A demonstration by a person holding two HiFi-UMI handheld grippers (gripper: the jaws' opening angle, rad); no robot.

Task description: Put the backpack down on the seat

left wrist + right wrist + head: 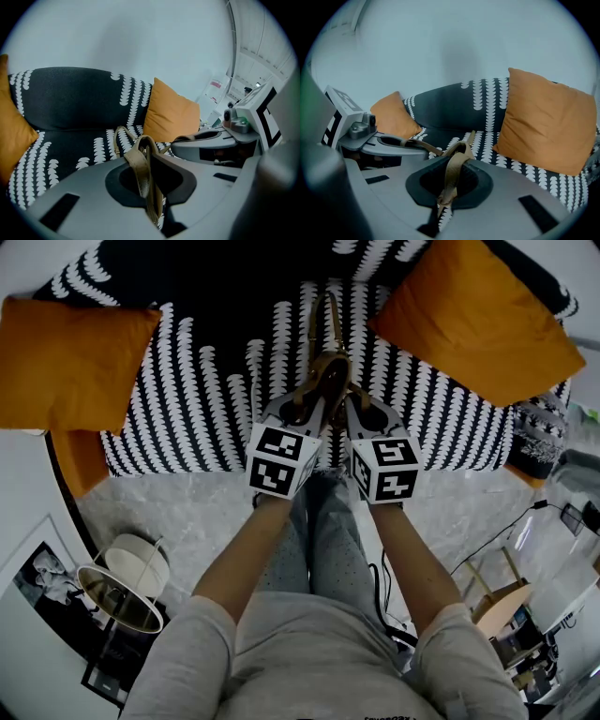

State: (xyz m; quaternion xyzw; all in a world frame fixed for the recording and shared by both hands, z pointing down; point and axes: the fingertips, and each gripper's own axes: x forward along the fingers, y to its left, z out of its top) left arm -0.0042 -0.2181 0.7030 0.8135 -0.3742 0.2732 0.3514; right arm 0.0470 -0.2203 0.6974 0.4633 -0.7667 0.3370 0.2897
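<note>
Clamped together, the left claw [148,183] pinches a tan leather backpack strap [140,161], and the right claw [449,185] pinches a second tan strap [453,171]. Both hang over the black sofa with white leaf print [206,409], between one orange square cushion [75,362] and another orange cushion [473,320]. Each claw's cube bears black-and-white square markers [281,460]. Small print at the hem of the grey shirt [319,652] is cut off and unreadable. The backpack's dark body cannot be told from the upholstery.

Side by side, left hand-held gripper [312,401], right hand-held gripper [350,401], clamped, probably tilted down
</note>
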